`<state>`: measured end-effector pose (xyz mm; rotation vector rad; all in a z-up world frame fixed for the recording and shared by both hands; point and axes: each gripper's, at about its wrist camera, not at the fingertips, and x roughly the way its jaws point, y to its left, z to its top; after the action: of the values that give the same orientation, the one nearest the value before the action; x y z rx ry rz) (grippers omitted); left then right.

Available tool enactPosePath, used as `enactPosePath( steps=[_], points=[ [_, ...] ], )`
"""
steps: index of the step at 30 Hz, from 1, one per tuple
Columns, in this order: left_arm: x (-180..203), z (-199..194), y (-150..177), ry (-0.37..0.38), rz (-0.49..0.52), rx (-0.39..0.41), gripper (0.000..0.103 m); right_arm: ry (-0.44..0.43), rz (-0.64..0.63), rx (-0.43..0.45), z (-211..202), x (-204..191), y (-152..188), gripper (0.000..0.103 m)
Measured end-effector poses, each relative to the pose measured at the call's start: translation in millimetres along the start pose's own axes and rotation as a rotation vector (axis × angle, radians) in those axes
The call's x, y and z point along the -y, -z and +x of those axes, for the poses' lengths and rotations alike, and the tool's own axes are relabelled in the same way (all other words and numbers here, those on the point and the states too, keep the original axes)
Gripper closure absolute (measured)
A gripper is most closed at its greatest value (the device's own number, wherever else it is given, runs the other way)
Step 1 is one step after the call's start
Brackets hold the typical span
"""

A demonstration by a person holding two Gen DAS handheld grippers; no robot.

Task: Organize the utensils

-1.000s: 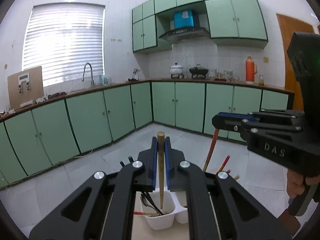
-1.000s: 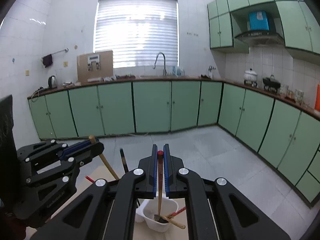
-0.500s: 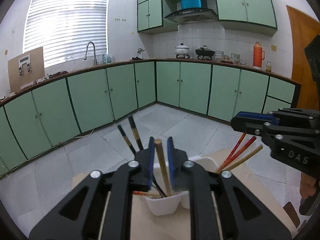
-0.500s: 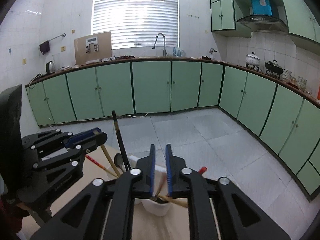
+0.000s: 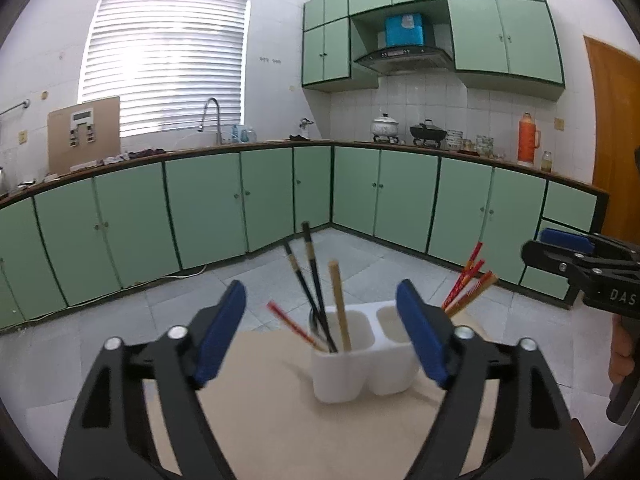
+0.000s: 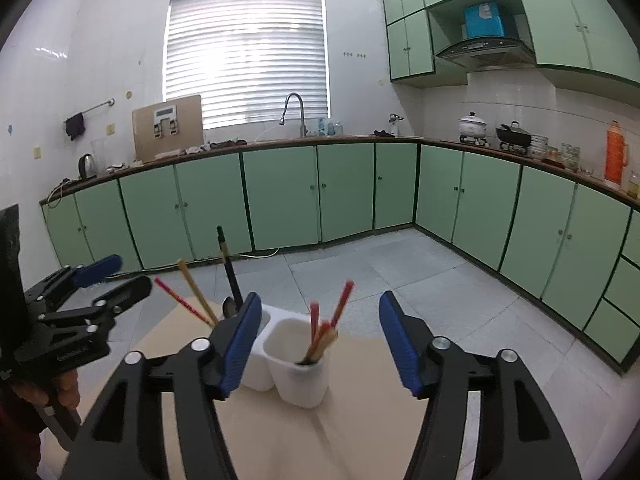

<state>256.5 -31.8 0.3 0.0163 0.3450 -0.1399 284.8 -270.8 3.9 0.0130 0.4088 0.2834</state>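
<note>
A white holder (image 5: 362, 354) with several cups stands on the beige table (image 5: 304, 432). Its left cup holds black chopsticks (image 5: 310, 280), a wooden chopstick (image 5: 340, 306), a red chopstick (image 5: 290, 324) and a spoon. Its right cup (image 6: 298, 372) holds red chopsticks (image 6: 340, 308). My left gripper (image 5: 320, 332) is open and empty, just in front of the holder. My right gripper (image 6: 316, 340) is open and empty, astride the right cup. Each gripper also shows in the other view: the right one (image 5: 576, 264), the left one (image 6: 108, 280).
The table's far edge lies just behind the holder. Green kitchen cabinets (image 5: 208, 208) run along the walls beyond a grey tiled floor (image 6: 400, 272). A hand (image 5: 620, 360) holds the right gripper at the right edge.
Both grippers were shut on chopsticks over the holder. They have opened, the wooden and red chopsticks now stand in the cups, and both grippers have drawn back.
</note>
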Motion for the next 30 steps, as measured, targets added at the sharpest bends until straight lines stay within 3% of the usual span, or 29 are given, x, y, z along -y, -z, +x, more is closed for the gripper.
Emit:
enactPosePath(
  steps=[3, 6, 10, 22, 30],
  points=[
    [-2.4, -18.1, 7.6, -0.011, -0.021, 0.009, 0.014, 0.007, 0.017, 0.003, -14.5, -0.8, 13.3, 0.031],
    [-2.8, -37.4, 16.9, -0.025, -0.028, 0.004, 0.008, 0.008, 0.04, -0.002, -28.7, -2.5, 28.9, 0.017],
    [-2.5, -54.1, 25.7, -0.03, -0.046, -0.022, 0.005, 0.008, 0.041, -0.005, -45.5, -11.5, 45.6, 0.006],
    [8.3, -104.7, 43.5, -0.032, -0.022, -0.052, 0.005, -0.016, 0.051, -0.003, -85.9, -35.1, 66.5, 0.006],
    [13.9, -135.5, 39.4, -0.032, -0.023, -0.016, 0.005, -0.021, 0.011, 0.035, -112.9, -52.5, 65.8, 0.006]
  ],
)
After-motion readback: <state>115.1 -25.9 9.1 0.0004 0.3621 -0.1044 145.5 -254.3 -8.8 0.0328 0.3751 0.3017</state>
